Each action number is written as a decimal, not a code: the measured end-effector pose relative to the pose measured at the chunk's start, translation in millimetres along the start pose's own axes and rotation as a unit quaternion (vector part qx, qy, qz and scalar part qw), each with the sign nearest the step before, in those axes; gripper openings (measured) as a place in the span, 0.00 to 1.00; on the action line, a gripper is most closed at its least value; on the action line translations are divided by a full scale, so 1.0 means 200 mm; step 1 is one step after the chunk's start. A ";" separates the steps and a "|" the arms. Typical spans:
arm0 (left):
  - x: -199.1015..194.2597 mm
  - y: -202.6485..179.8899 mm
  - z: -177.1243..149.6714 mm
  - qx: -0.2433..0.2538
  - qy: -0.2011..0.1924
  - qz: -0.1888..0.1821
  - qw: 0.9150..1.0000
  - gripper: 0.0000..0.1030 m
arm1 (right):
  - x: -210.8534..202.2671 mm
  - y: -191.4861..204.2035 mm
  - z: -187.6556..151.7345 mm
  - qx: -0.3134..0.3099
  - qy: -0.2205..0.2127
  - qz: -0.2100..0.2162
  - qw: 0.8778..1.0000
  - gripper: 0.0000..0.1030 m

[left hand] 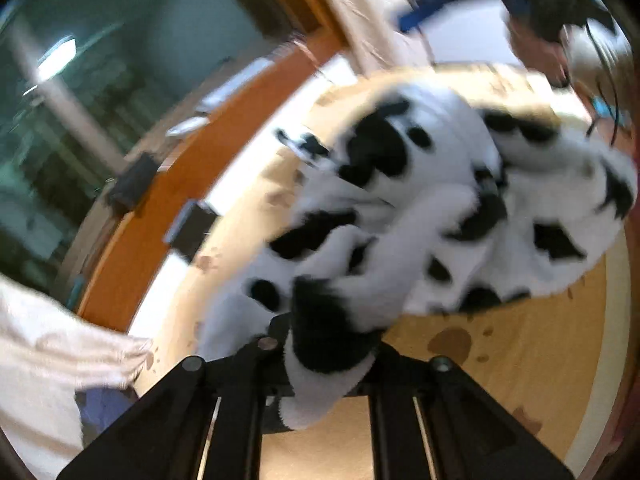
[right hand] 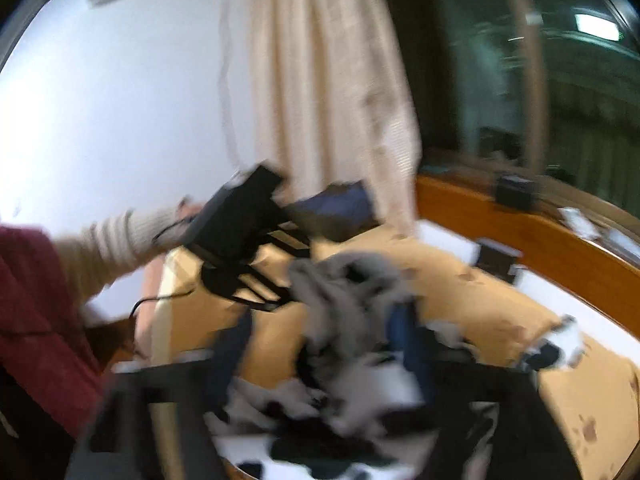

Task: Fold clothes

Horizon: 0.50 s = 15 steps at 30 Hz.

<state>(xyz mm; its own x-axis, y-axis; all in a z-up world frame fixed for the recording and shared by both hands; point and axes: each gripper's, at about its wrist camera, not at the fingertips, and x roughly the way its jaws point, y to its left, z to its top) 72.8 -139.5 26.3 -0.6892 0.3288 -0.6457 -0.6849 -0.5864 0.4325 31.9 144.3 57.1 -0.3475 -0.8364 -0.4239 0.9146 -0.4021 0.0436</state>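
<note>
A fluffy white garment with black cow-like patches (left hand: 420, 208) hangs stretched above a bed covered in a tan, brown-spotted bedspread (left hand: 520, 360), one furry end clamped between the closed fingers of the left gripper (left hand: 320, 364). In the right wrist view the same garment (right hand: 352, 392) bunches in a blurred heap directly ahead of the right gripper (right hand: 320, 440); motion blur hides whether its fingers are closed on the fabric, so that cannot be told. The left gripper (right hand: 244, 240) appears there too, held by an arm in a cream ribbed sleeve (right hand: 116, 240). An orange-brown wooden bed frame (left hand: 132, 240) curves around the mattress, with small dark boxes (left hand: 132, 184) resting on it. A beige curtain (right hand: 320, 100) hangs beside a dark window (right hand: 540, 80) reflecting a ceiling light, next to a white wall (right hand: 112, 100).
</note>
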 end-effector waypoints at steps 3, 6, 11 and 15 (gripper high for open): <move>-0.14 0.07 0.02 -0.045 -0.047 0.022 0.998 0.09 | -0.14 -0.07 -0.08 0.012 -0.007 -0.046 0.999 0.80; -0.24 0.06 0.07 -0.050 -0.078 0.052 0.994 0.09 | -0.23 -0.11 -0.16 0.001 0.000 -0.096 0.995 0.80; -0.39 0.09 0.17 -0.069 -0.136 0.084 0.985 0.09 | -0.24 -0.03 -0.23 -0.065 0.021 -0.134 0.989 0.80; -0.55 0.18 0.25 -0.109 -0.182 0.100 0.972 0.09 | -0.22 0.06 -0.28 -0.128 0.030 -0.139 0.981 0.80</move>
<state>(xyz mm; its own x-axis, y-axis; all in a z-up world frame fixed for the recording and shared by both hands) 111.7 -158.5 144.3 -0.8687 0.4084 -0.2804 -0.4894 -0.7954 0.3575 69.7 197.5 25.4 -0.5859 -0.6802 -0.4405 0.8103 -0.4991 -0.3071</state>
